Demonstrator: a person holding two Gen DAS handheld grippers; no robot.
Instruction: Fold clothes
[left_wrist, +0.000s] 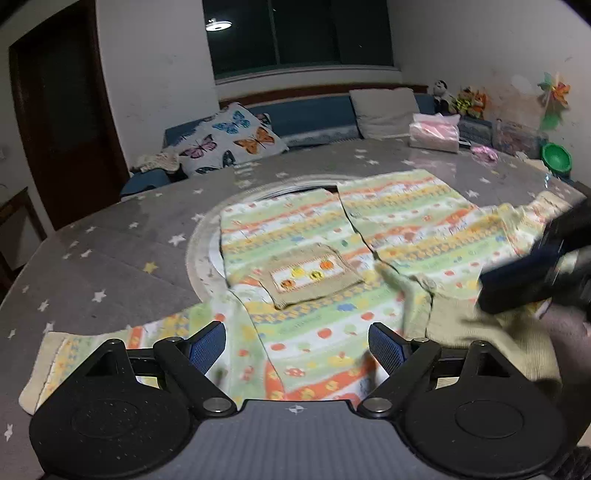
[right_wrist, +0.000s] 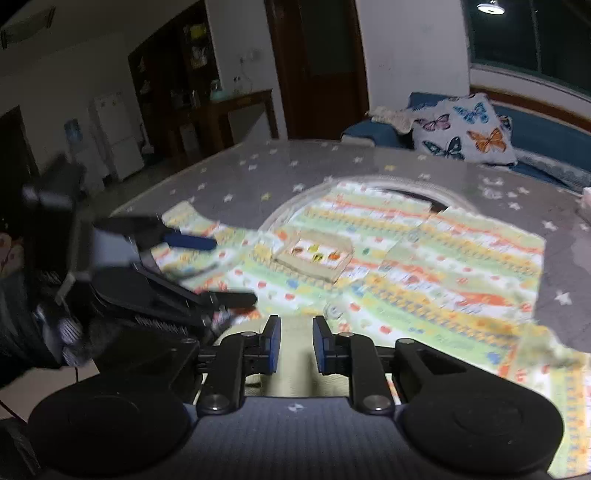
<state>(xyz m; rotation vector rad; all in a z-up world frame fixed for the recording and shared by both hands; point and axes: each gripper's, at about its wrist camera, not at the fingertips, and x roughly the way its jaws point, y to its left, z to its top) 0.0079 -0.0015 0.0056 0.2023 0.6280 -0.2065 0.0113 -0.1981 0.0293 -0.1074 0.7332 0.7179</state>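
Left wrist view looks across a grey worktop (left_wrist: 110, 236) scattered with pale stars, with a sofa (left_wrist: 314, 114) under a dark window (left_wrist: 299, 33) at the back and a brown door (left_wrist: 55, 110) on the left. A butterfly cushion (left_wrist: 229, 140) leans on the sofa, and a green bowl (left_wrist: 557, 157) sits at the far right edge. A striped child's cardigan (left_wrist: 332, 236) lies spread open on the worktop, its small pocket (left_wrist: 310, 277) face up. The left claw (left_wrist: 297, 347) stands wide open above the hem, gripping nothing. Right wrist view adds what the first lacks: a wooden cabinet (right_wrist: 236, 110) and a white fridge (right_wrist: 114, 133) deeper in the room. The right claw (right_wrist: 296, 343) is nearly closed, a narrow gap left, over the cardigan's edge; whether it pinches cloth I cannot tell.
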